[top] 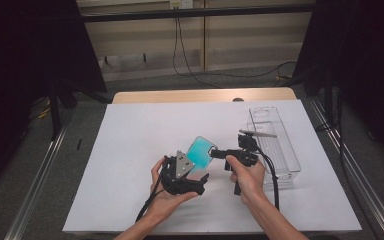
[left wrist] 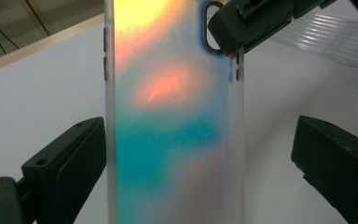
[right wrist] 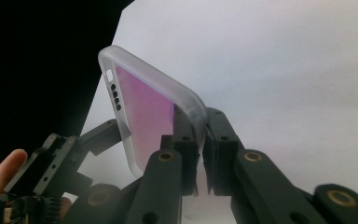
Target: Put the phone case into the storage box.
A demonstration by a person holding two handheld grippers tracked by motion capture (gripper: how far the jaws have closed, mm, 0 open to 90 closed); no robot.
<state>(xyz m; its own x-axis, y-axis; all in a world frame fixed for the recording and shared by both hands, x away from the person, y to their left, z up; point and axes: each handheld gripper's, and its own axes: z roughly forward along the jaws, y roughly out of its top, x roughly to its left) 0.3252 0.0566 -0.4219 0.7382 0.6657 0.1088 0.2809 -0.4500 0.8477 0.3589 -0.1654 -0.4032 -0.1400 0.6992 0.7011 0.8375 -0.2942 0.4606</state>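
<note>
The right gripper was clamped on one corner of the phone case, held above the worktop. The left gripper stood wide around it. Risk: the case could pivot or slip from that single-corner grip.

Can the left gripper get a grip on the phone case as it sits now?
Probably yes: the phone case stands between the left gripper's open jaws, unobstructed, with the right gripper pinching its far end.

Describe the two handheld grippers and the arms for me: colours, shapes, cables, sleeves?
Both are black, two-jawed, with chunky linkage arms and brass-coloured pivot pins. The left gripper carries a grey three-cornered plate on top; the right gripper has none visible. A black cable trails from each. The forearms are bare, no sleeves showing.
</note>
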